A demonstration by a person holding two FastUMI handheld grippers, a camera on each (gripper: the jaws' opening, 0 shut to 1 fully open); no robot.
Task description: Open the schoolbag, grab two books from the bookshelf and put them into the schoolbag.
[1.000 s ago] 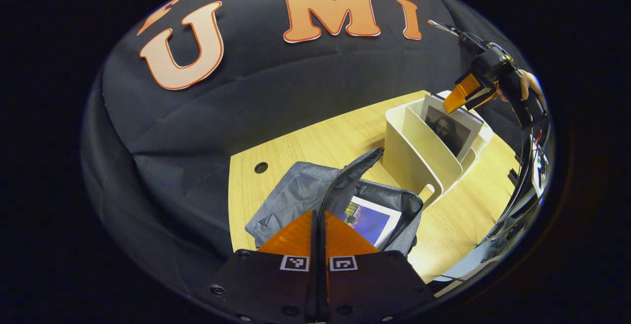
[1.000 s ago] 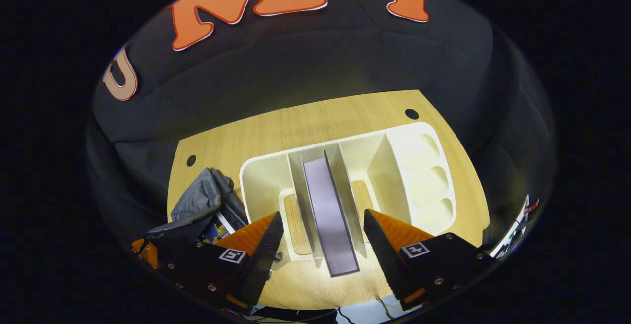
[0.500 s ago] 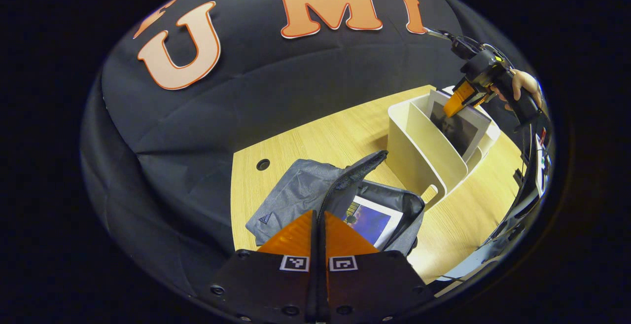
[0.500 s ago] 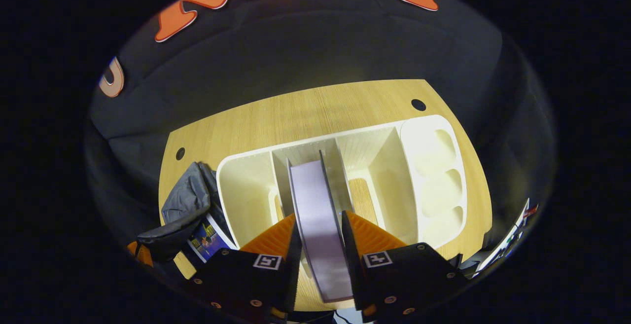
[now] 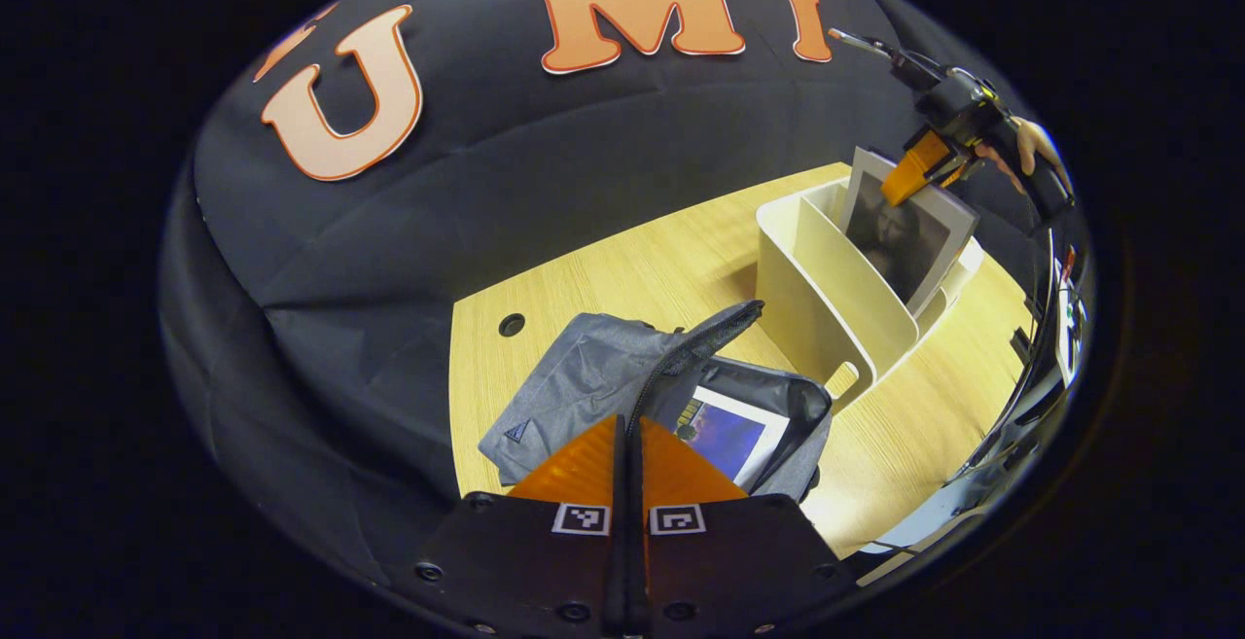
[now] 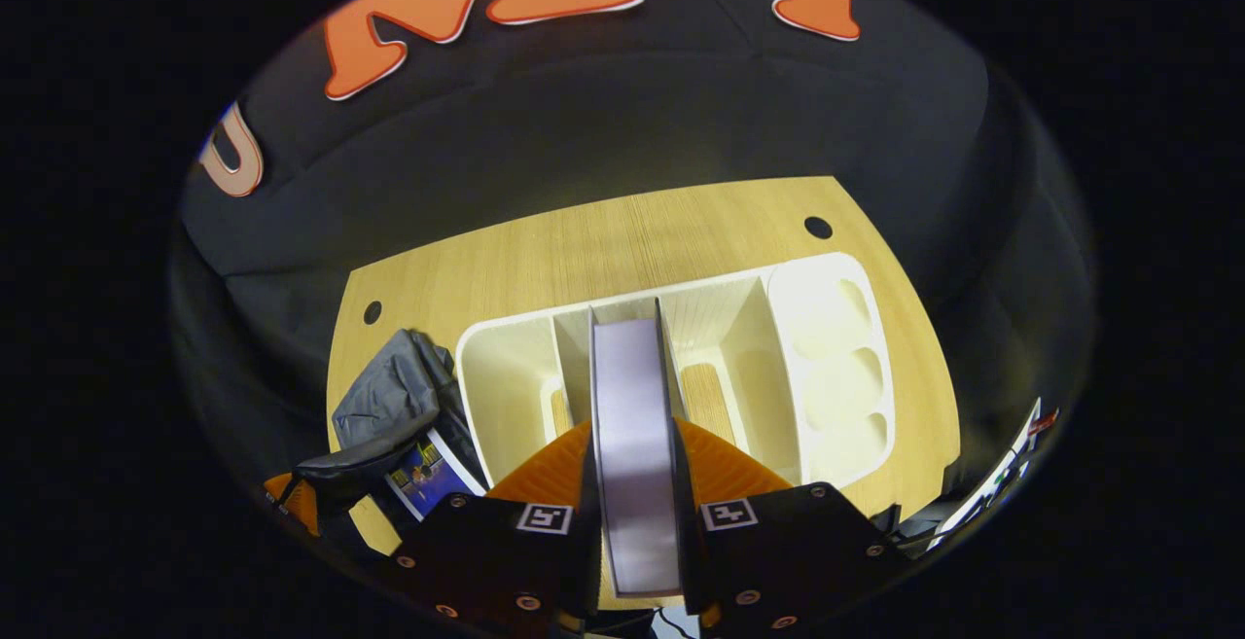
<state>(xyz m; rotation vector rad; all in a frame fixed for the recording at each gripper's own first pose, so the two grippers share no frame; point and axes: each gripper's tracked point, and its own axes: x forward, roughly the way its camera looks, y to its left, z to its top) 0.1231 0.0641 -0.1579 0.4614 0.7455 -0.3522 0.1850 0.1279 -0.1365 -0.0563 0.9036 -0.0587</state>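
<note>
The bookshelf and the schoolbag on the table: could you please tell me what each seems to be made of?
The bookshelf looks like moulded plastic, cream with a smooth matte finish: thin one-piece walls, rounded corners and a cut-out handle slot. The schoolbag appears to be grey woven fabric, probably synthetic: it creases and slumps softly, with a dark zipper along its raised flap. The exact fibre cannot be told.

The right gripper (image 6: 634, 483) is clamping both fingers on a book (image 6: 632, 425); the left gripper (image 5: 627, 454) is pinching the schoolbag's edge (image 5: 695, 347).
</note>
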